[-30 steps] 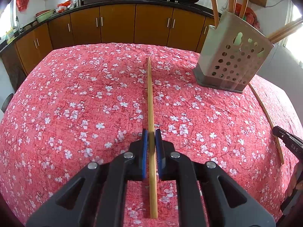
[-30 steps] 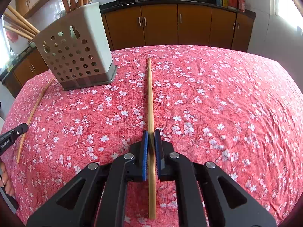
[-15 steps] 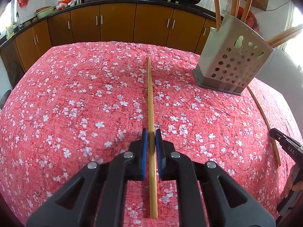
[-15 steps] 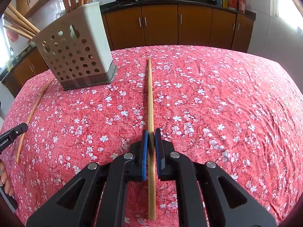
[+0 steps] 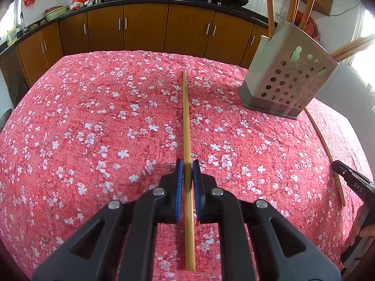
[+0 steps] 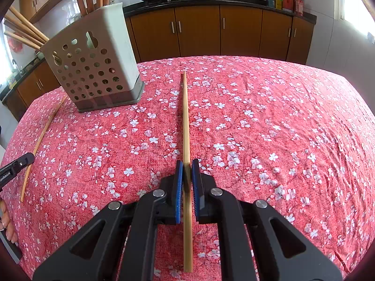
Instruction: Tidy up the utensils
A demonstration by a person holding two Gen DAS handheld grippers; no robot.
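My left gripper (image 5: 187, 164) is shut on a wooden chopstick (image 5: 186, 117) that points forward over the red floral tablecloth. My right gripper (image 6: 185, 164) is shut on another wooden chopstick (image 6: 185, 117) in the same way. A grey perforated utensil holder (image 5: 286, 79) stands on the table with several chopsticks in it, right of my left gripper; in the right wrist view the holder (image 6: 93, 70) is at the left. One loose chopstick (image 5: 325, 149) lies on the cloth beside the holder; it also shows in the right wrist view (image 6: 42, 135).
The table (image 5: 70, 117) is covered by a red cloth with white blossoms. Brown kitchen cabinets (image 5: 145, 30) and a dark counter with woks stand behind it. The other gripper's tip shows at the right edge (image 5: 351, 182) and at the left edge (image 6: 16, 166).
The left wrist view has risen and drawn back slightly, so the holder sits a bit lower in frame. The right gripper has barely moved. Both stay shut on their chopsticks.
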